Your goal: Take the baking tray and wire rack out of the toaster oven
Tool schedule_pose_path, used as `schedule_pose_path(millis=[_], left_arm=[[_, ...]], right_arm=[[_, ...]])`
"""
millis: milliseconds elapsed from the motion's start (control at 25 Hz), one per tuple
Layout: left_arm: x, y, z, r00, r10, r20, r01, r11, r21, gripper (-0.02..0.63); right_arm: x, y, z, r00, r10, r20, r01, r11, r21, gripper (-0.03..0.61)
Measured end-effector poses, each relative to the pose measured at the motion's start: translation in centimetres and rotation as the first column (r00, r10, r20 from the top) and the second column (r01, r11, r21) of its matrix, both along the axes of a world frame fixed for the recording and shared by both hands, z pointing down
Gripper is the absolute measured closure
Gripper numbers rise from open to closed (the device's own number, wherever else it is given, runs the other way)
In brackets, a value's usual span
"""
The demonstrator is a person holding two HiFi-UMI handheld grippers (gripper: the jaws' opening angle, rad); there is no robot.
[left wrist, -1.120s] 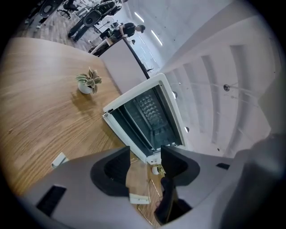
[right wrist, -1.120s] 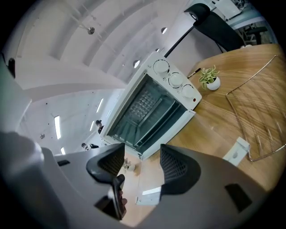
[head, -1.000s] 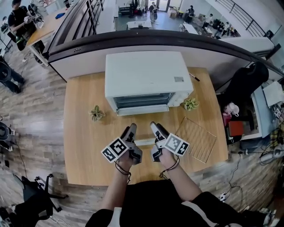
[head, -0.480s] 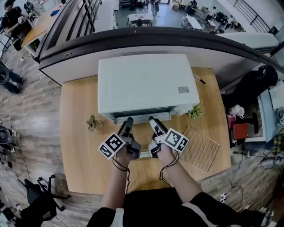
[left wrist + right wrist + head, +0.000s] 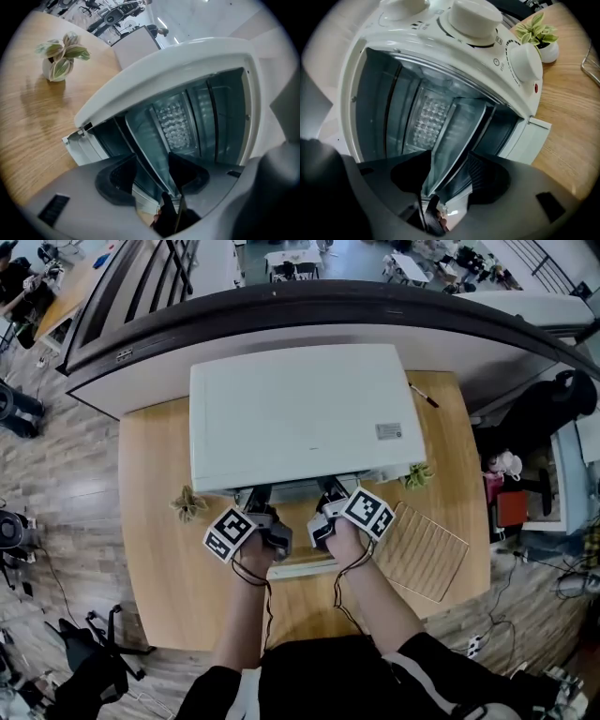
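The white toaster oven [image 5: 300, 413] stands open on the wooden table, its door [image 5: 302, 568] folded down toward me. Inside it lies the grey baking tray [image 5: 154, 136], which the right gripper view also shows [image 5: 459, 126]. My left gripper [image 5: 152, 171] is at the oven mouth, open, with the tray's front rim running through the gap between its jaws. My right gripper [image 5: 450, 171] is beside it, open in the same way over the rim. In the head view the fingertips of both are hidden under the oven's top edge. The wire rack [image 5: 422, 554] lies on the table to the right.
A small potted plant [image 5: 187, 504] stands left of the oven and another [image 5: 415, 474] at its right corner, near the knobs [image 5: 525, 63]. A pen [image 5: 422, 395] lies at the back right. A curved partition runs behind the table.
Both grippers have moved forward from above the lowered door to the oven mouth, and their tips have slipped under the oven's top edge. The jaws keep the same gap.
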State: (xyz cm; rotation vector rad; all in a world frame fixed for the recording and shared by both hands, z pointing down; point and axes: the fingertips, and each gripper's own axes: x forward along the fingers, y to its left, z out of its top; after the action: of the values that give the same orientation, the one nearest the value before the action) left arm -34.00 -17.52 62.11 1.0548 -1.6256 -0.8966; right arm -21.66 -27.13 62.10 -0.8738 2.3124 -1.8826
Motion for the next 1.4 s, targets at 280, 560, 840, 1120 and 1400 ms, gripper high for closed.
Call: schedule_pose_path(millis=[280, 560, 840, 1120, 1400], left_arm=[[-2.3, -1.6, 0.7, 0.997, -0.067, -0.037, 0.068, 0.997, 0.031, 0.396], [-2.7, -1.3, 1.9, 0.996, -0.088, 0.001, 0.088, 0.996, 0.010, 0.528], [-1.5, 0.0, 1.6, 0.997, -0.074, 0.032, 0.074, 0.997, -0.016, 0.531], [0.5, 3.0, 1.8, 0.997, -0.080, 0.018, 0.081, 0.997, -0.014, 0.531], [2.1, 4.9, 1.7, 0.997, -0.076, 0.018, 0.076, 0.997, -0.013, 0.531]], right_arm=[[-0.6, -2.7, 0.7, 0.999, 0.045, 0.023, -0.045, 0.999, -0.013, 0.353], [-0.1, -2.9, 2.4, 0.999, 0.052, 0.001, -0.052, 0.998, -0.028, 0.476], [0.9, -1.6, 2.2, 0.999, 0.045, -0.020, -0.046, 0.998, -0.048, 0.485], [3.0, 1.3, 2.4, 0.999, 0.036, -0.026, -0.038, 0.998, -0.054, 0.486], [4.6, 3.2, 2.4, 0.999, 0.037, -0.023, -0.038, 0.997, -0.061, 0.486]])
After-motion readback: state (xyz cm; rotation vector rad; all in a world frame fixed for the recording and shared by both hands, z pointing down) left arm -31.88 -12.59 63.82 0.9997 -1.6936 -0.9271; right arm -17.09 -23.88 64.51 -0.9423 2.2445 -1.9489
